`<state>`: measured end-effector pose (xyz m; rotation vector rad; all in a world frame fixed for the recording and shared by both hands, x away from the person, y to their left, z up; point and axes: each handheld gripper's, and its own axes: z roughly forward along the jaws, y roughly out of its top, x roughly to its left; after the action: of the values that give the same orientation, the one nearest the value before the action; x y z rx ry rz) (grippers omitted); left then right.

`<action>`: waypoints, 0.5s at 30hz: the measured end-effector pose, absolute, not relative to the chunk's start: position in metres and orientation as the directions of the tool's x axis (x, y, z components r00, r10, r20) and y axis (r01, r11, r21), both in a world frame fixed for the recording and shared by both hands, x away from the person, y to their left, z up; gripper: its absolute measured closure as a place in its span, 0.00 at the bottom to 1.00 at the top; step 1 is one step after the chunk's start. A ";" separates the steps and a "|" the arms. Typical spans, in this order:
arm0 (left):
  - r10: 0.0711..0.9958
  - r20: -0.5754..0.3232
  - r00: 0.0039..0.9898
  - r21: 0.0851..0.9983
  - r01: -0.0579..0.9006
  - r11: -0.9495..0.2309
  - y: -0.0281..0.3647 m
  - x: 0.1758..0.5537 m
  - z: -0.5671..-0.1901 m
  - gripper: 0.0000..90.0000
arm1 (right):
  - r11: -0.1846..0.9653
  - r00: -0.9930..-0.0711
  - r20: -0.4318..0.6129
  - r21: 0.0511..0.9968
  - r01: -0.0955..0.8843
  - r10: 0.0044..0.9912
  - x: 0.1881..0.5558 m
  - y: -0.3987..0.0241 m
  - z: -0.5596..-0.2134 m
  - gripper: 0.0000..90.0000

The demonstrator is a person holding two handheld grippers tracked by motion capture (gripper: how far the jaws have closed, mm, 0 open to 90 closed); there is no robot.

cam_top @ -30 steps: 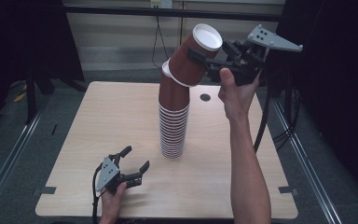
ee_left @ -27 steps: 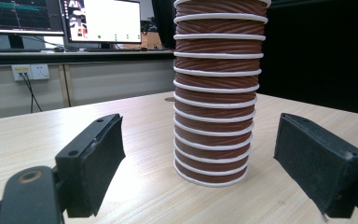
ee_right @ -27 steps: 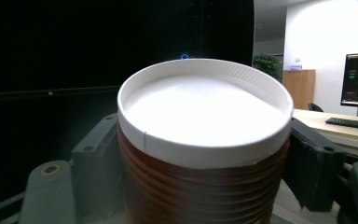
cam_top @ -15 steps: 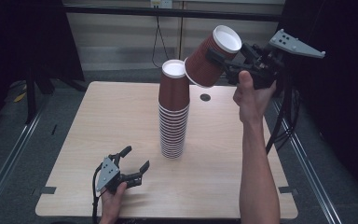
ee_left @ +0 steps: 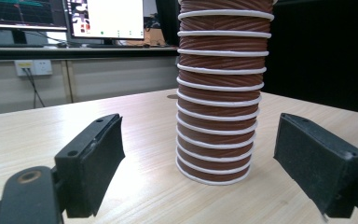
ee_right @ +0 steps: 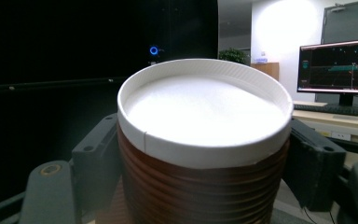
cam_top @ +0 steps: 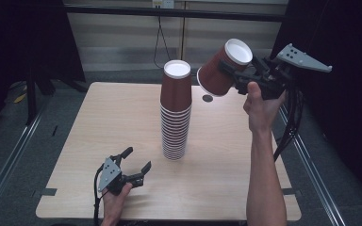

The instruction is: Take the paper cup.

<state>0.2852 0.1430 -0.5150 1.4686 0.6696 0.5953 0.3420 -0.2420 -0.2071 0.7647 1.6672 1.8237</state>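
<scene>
1. Jaws of the right gripper (cam_top: 235, 75) pinch a single brown paper cup (cam_top: 224, 68) near its white base, one black pad on each side of the ribbed wall, as the right gripper view (ee_right: 205, 154) shows.

2. That cup is held in the air above the far right part of the table (cam_top: 226, 188), tilted so its white bottom faces up and right and its open mouth down and left. It is apart from the stack, just to the right of the stack's top.

3. Nothing can be seen inside the cup (its mouth is turned away from every view).

4. The cup has a brown wall with fine ridges and a white rim around a recessed white base.

5. The stack of cups (cam_top: 175, 113) stands upright near the table's middle, upside down, the cups nested, with white rims in rings down its lower half and a white base on top.

6. The left gripper (cam_top: 134, 165) rests low near the front left edge of the table, its jaws spread with nothing between them. In the left gripper view the stack (ee_left: 219, 93) stands beyond the pads, well apart from them.
</scene>
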 end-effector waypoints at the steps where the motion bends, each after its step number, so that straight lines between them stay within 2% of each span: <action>1: 0.723 -0.042 0.689 0.999 0.037 0.022 0.144 0.286 -0.515 0.17 | -0.082 -0.686 0.051 0.997 -0.013 0.726 0.342 -0.243 -0.209 0.26; 11: 0.686 -0.063 0.725 0.997 0.078 0.008 0.141 0.286 -0.509 0.18 | -0.036 -0.675 0.057 0.998 0.045 0.736 0.337 -0.248 -0.238 0.26; 15: 0.662 -0.030 0.749 0.997 0.065 -0.028 0.140 0.286 -0.502 0.18 | -0.026 -0.674 0.063 0.998 0.065 0.736 0.332 -0.249 -0.250 0.26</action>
<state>0.2862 0.1401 -0.5017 1.5454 0.6107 0.5286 0.3322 -0.2491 -0.2496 0.8377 1.7540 1.7503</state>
